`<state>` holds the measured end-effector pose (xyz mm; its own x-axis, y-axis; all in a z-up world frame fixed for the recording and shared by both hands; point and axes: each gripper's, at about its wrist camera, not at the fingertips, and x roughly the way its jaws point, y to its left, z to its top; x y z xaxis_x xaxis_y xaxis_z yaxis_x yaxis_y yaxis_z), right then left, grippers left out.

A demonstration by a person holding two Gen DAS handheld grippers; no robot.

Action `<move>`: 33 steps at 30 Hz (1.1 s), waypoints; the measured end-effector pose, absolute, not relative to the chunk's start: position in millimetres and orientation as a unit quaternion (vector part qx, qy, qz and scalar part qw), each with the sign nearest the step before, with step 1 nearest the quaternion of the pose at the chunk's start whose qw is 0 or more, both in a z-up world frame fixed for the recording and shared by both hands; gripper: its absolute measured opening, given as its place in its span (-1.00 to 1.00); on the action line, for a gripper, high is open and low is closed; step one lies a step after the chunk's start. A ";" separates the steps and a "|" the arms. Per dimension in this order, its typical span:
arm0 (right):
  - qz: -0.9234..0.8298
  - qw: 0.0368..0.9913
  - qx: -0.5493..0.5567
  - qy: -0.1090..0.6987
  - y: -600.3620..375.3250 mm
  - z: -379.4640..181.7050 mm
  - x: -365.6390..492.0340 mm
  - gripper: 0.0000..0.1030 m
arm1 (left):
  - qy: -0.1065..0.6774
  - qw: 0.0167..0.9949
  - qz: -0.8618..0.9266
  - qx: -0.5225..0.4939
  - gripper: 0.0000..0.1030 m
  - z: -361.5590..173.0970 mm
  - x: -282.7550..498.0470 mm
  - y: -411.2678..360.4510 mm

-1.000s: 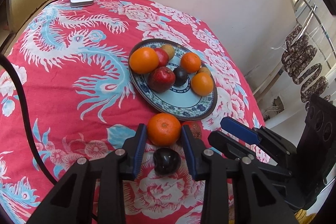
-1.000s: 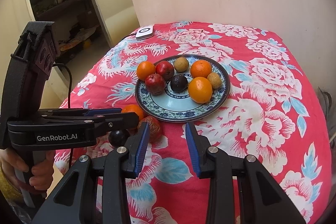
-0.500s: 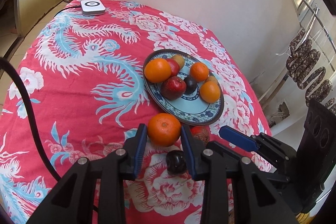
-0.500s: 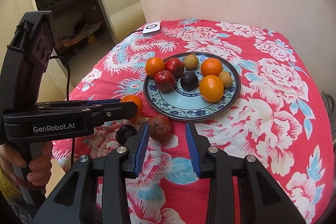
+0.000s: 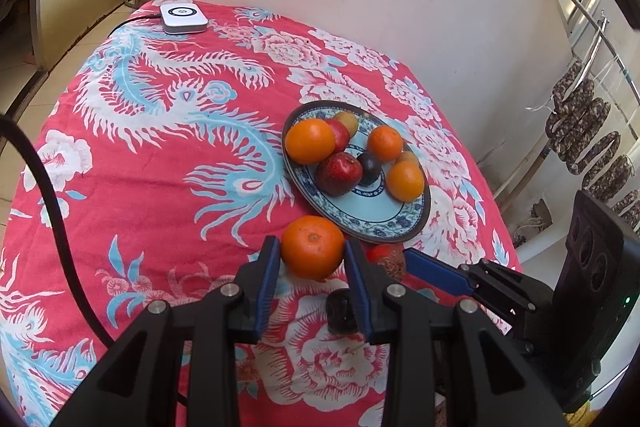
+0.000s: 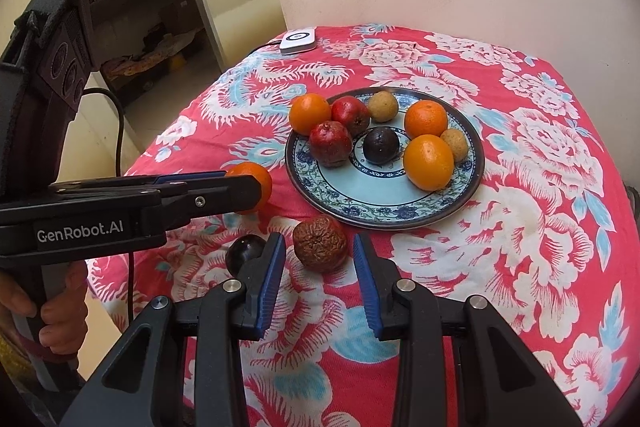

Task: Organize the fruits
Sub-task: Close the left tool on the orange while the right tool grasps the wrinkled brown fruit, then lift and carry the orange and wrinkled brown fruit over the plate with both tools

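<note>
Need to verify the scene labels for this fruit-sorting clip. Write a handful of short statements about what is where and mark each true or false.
1. The plate holds eight fruits. True.
2. The left gripper grips an orange between its fingers. True.
3. The wrinkled brown fruit lies on the plate. False: it lies on the tablecloth just off the rim, between the open fingers of the right gripper, which do not press on it.
4. The white device touches the plate. False: it sits apart, at the table's far edge.
5. A dark round fruit lies on the tablecloth, off the plate. True.
</note>
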<state>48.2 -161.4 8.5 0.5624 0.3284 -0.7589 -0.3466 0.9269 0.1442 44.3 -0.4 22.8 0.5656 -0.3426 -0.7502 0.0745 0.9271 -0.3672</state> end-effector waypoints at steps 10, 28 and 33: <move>0.200 0.885 -0.015 0.421 -160.4 10.7 42.7 -0.42 | 0.446 0.875 -0.120 -0.146 -0.33 28.4 44.4 -4.1; 0.161 0.906 -0.009 0.391 -189.1 27.0 59.6 -0.42 | 0.443 0.877 -0.142 -0.122 -0.33 35.6 64.8 -34.2; 0.159 0.906 -0.011 0.393 -190.9 24.4 69.2 -0.42 | 0.450 0.873 -0.145 -0.121 -0.33 30.9 71.3 -38.1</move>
<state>69.2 -190.9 24.4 0.6403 0.2797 -0.7154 -0.2963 0.9492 0.1059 71.3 -38.1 30.9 0.5522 -0.3625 -0.7508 0.1438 0.9285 -0.3425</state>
